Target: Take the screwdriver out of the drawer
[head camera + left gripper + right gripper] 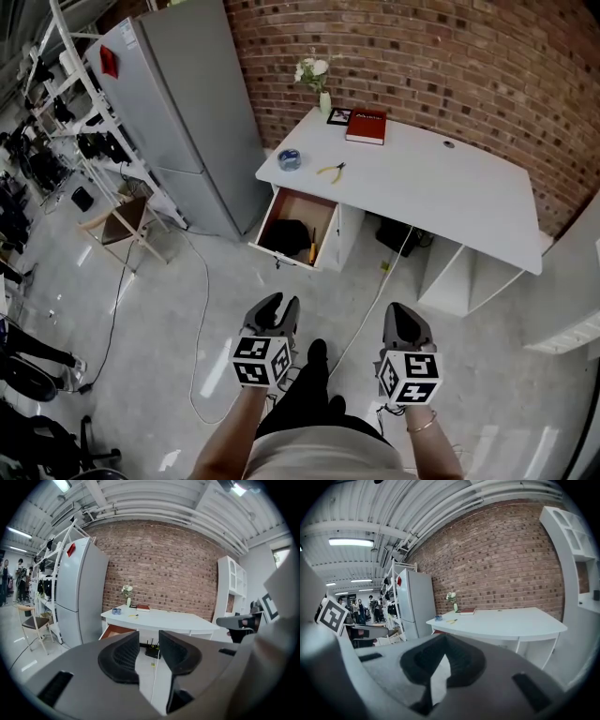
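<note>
Under the white desk (431,183) a drawer (280,256) stands pulled out. Inside it lie a screwdriver (312,247) with a yellow handle and a black object (289,236). Both grippers hang over the floor well short of the drawer. My left gripper (278,307) is open with nothing between its jaws; in the left gripper view (149,641) the open drawer (114,631) shows far ahead. My right gripper (404,316) is shut and empty, its tips meeting in the right gripper view (445,639).
On the desk are a red book (366,127), a vase of flowers (319,82), a blue roll (290,159) and yellow pliers (331,170). A grey fridge (187,103) stands left of the drawer, a chair (127,220) beyond it. A cable (370,309) runs across the floor.
</note>
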Tool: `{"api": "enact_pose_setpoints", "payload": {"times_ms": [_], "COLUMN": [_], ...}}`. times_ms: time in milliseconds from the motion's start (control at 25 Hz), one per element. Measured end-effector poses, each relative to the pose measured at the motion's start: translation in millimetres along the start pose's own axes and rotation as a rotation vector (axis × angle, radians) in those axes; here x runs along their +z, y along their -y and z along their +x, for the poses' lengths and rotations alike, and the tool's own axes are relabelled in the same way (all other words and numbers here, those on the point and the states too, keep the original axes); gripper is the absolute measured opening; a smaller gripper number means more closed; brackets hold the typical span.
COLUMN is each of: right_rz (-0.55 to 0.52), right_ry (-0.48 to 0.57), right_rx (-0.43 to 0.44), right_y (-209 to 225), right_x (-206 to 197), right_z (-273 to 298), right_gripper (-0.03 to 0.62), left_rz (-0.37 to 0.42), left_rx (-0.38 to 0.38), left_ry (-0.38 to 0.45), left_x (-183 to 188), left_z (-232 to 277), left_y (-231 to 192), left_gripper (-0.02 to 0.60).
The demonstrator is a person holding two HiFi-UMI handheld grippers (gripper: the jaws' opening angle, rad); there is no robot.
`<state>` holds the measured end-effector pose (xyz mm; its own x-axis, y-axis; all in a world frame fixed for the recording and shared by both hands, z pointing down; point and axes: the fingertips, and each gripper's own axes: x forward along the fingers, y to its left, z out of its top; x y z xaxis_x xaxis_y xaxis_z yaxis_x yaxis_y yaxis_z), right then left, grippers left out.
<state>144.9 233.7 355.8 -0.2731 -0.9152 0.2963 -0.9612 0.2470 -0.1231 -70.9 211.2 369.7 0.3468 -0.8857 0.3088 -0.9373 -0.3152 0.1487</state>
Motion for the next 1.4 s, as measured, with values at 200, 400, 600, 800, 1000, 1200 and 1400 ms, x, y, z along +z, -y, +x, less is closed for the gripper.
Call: {"api": "enact_pose_setpoints", "payload": {"times_ms": [200, 400, 600, 800, 1000, 1200, 1400], "right_rz": [-0.004, -0.034, -0.027, -0.028, -0.044, -0.036, -0.038], "right_ry": [0.011, 0.017, 0.005, -0.008, -0.018, -0.019, -0.024], "right_rx": [0.004, -0.008, -0.01, -0.002, 0.008, -0.01, -0.028], "right_y": [1, 0, 5, 3, -2, -3, -3], "right_x": [12, 26, 44, 65, 80, 91, 94], "right_z": [27, 69, 124, 185, 233, 268, 289], "right_gripper": [0.002, 0.002, 0.002, 0.002, 0.002, 0.002, 0.002], "left_rz": [0.006, -0.03, -0.043, -0.032, -0.023, -0.03, -0.024], "left_rx": [0.001, -0.01, -0.004, -0.007, -0.006, -0.017, -0.034], "left_ry": [-0.006, -0.012, -0.01, -0.022, -0.028, -0.046, -0.066], "left_x": [5, 12, 30, 50, 66, 70, 70], "left_z": [27, 67, 115, 163, 200, 229, 249], "left_y": [-17, -41, -71, -103, -132, -154, -165], "left_gripper": [0.137, 0.143, 0.149, 0.147, 0.147, 0.147, 0.148]}}
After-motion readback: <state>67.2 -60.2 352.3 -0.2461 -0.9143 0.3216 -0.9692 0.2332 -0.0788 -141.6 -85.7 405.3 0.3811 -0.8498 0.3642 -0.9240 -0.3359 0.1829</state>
